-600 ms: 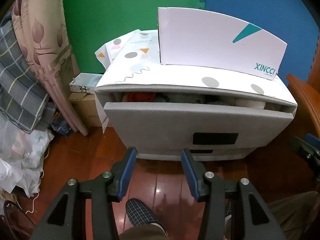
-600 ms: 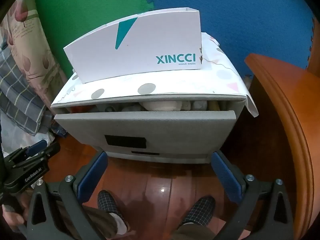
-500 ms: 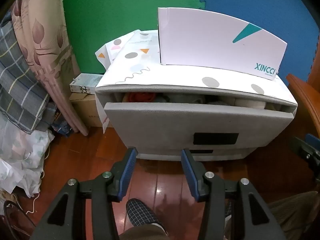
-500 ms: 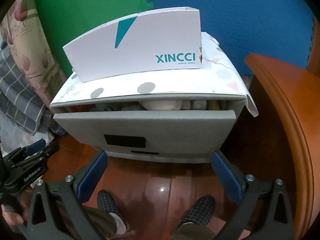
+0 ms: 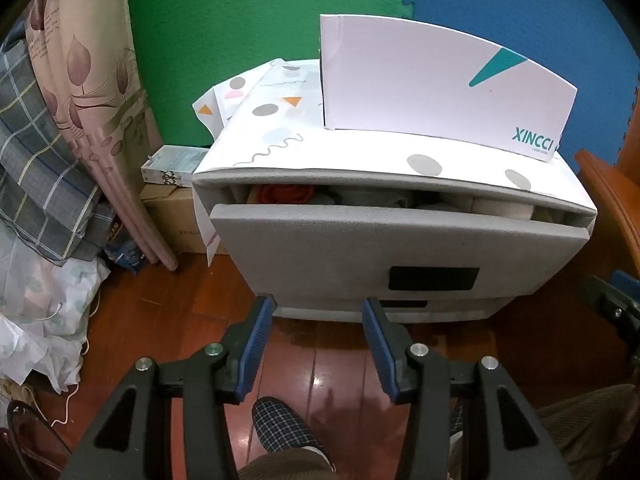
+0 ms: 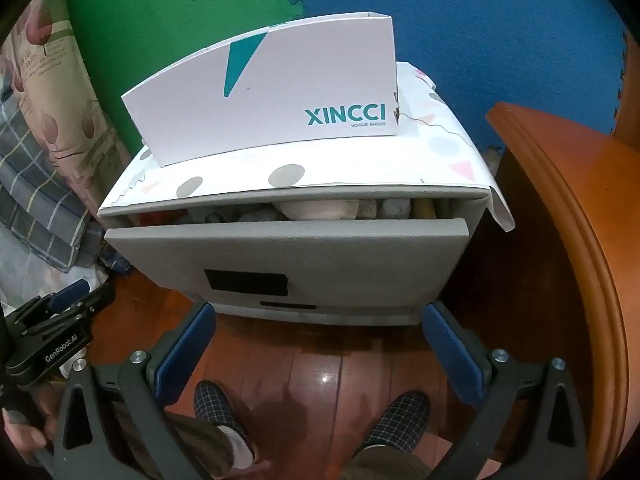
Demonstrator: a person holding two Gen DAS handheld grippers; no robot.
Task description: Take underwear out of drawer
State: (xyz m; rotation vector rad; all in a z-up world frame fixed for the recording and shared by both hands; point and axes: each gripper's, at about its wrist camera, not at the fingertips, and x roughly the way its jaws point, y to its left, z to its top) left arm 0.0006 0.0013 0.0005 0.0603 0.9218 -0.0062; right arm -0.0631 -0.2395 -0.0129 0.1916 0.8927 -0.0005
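Observation:
A grey drawer unit stands on the wood floor. Its top drawer (image 5: 396,248) (image 6: 288,256) is pulled out a little. Folded clothes show in the gap: an orange-red piece (image 5: 286,193) at the left and pale rolled pieces (image 6: 320,210) in the middle and right. My left gripper (image 5: 318,312) is open and empty, low in front of the drawer. My right gripper (image 6: 318,320) is wide open and empty, also low in front of the unit. Neither touches the drawer.
A white XINCCI shoe box (image 5: 440,88) (image 6: 272,96) stands on the unit's patterned top. An orange wooden furniture edge (image 6: 568,240) is close on the right. Cardboard boxes (image 5: 176,216), hanging cloth (image 5: 80,92) and bags are on the left. My slippered feet (image 6: 216,404) are below.

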